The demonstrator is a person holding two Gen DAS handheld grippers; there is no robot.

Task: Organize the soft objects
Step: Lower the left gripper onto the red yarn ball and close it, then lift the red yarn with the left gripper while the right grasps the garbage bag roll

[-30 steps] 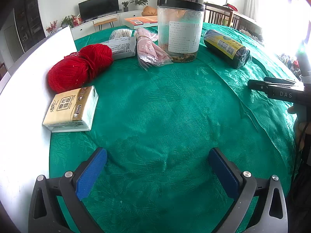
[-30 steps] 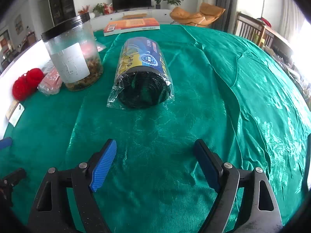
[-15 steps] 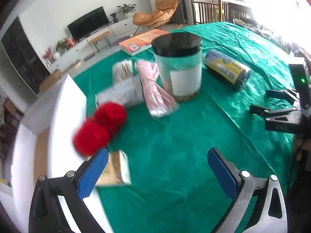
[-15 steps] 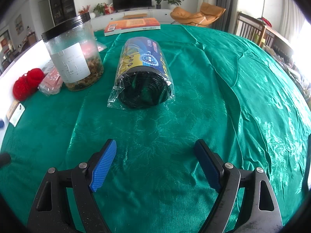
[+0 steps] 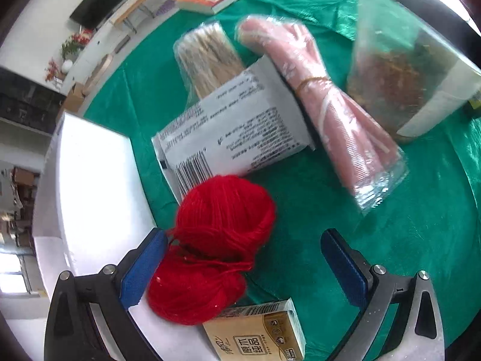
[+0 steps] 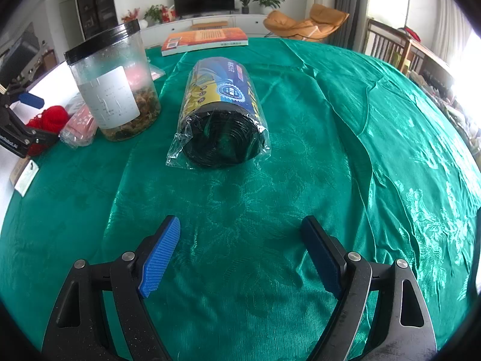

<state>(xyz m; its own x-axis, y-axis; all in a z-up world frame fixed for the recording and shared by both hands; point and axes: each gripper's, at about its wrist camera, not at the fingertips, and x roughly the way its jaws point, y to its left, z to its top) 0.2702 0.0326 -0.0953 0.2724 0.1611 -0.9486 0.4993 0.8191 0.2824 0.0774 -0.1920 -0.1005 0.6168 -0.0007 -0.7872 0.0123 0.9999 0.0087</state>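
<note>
While hovering over the desk (image 6: 390,120):
left gripper (image 5: 243,258): jaws spread, red yarn (image 5: 216,240) at 9 o'clock
right gripper (image 6: 240,249): jaws spread, bag roll (image 6: 222,114) at 12

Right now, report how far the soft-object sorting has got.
Done: nothing looks sorted yet. In hand: the left gripper is open over the red yarn, pads not pressing. Left: yarn, tissue pack, pink gloves and bag roll all lie loose on the tablecloth; the right gripper is open and empty.
</note>
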